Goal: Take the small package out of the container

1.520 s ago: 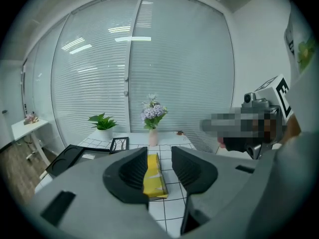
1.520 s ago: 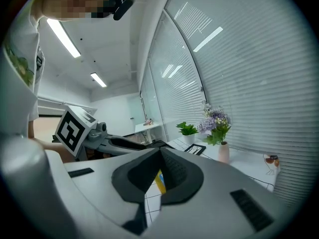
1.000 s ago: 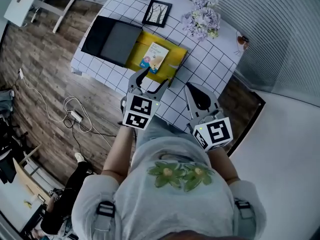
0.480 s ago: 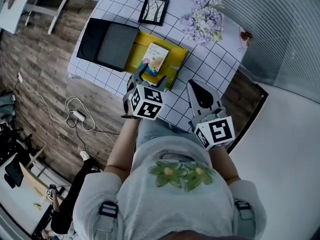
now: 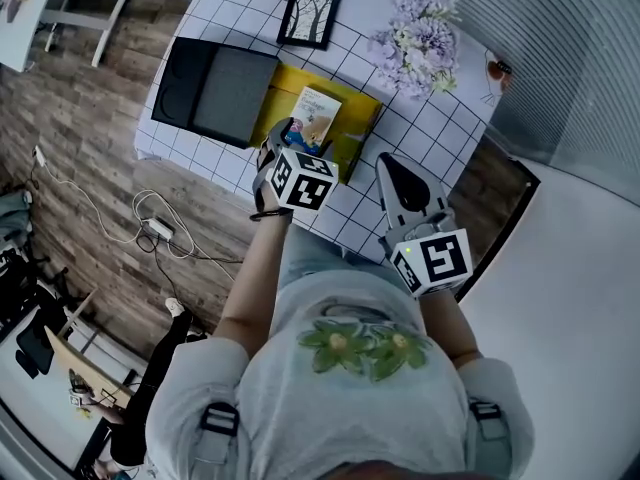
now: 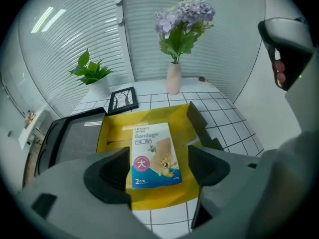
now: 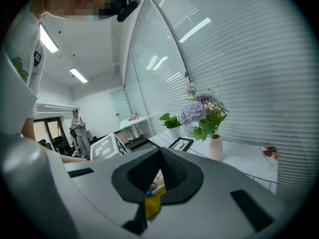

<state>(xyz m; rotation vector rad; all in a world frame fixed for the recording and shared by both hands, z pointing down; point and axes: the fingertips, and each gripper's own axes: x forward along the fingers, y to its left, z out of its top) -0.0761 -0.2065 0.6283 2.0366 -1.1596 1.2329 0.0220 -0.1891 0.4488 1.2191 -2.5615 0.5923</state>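
- Small package (image 6: 155, 156), a flat blue-and-white bandage box with a cartoon figure on it, lies face up about the middle of the yellow container (image 6: 115, 133). In the head view the box (image 5: 316, 116) shows in the open top of the container (image 5: 362, 108).
- Farthest left, white cables (image 5: 150, 226) trail over the wooden floor (image 5: 90, 118) beside the table (image 5: 430, 118), which is covered in a white cloth with a black grid.
- On the table's left part sits a black tray (image 5: 180, 78) holding a grey pad (image 5: 235, 86), just beside the container's left wall.
- Left gripper (image 5: 288, 136) points steeply down over the container's near edge. In its own view the left gripper (image 6: 160, 169) has its jaws spread wide. They have just been opening. The package shows in the gap between them, but neither pad touches it, so the gripper is released and empty.
- Beyond the container stands a black picture frame (image 5: 310, 18), with a green potted plant (image 6: 92, 73) further left of it near the blinds.
- A dark flap (image 6: 199, 118) stands up along the container's right side.
- Right gripper (image 5: 392, 168) hangs over the table to the right of the container, apart from it. In its own view the right gripper (image 7: 160, 153) is clenched, its tips meeting with nothing gripped. A sliver of yellow shows through the slit below them.
- Purple flowers (image 5: 415, 38) in a pale vase (image 6: 173, 78) stand toward the far right of the table, well apart from the container.
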